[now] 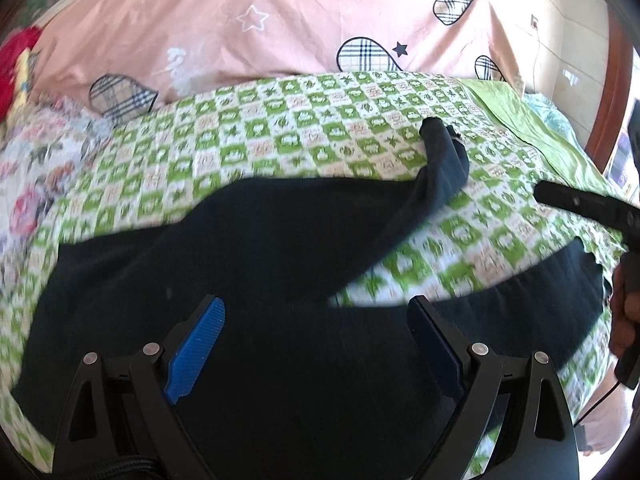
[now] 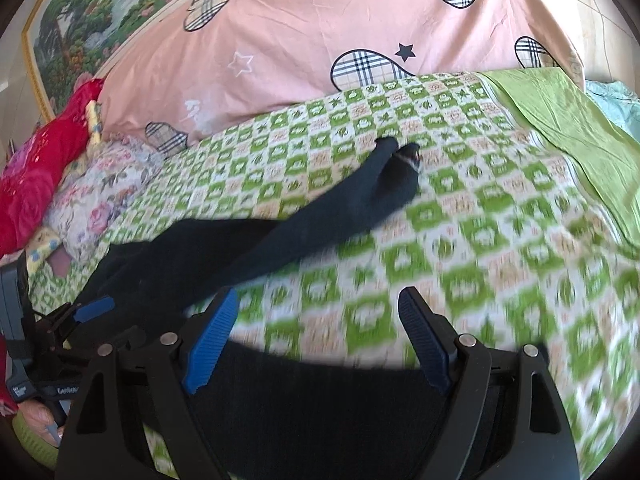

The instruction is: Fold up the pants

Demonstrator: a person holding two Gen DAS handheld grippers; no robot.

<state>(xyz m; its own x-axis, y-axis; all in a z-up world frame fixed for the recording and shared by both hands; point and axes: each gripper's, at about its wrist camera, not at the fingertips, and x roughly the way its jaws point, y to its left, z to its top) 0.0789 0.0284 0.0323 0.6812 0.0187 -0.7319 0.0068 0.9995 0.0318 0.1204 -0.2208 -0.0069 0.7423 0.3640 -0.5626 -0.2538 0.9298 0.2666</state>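
Dark navy pants (image 1: pixel 248 248) lie spread on a green checkered bedspread (image 1: pixel 280 128). One leg runs up and to the right, ending at a cuff (image 1: pixel 436 132). My left gripper (image 1: pixel 316 304) hovers open over the wide part of the pants, with nothing between its blue pads. In the right wrist view the same leg (image 2: pixel 336 216) stretches away to its cuff (image 2: pixel 396 160), and more dark fabric (image 2: pixel 304 400) lies under the gripper's base. My right gripper (image 2: pixel 318 296) is open over the bedspread (image 2: pixel 480 240) and holds nothing. The left gripper (image 2: pixel 92 308) shows at the left edge.
A pink duvet (image 1: pixel 280 20) with plaid hearts is piled at the back of the bed. Red cloth (image 2: pixel 36 176) and a floral pillow (image 2: pixel 100 192) sit at the left. A plain green sheet (image 2: pixel 560 128) covers the right side. A hand (image 1: pixel 624 312) holds the right gripper (image 1: pixel 580 204).
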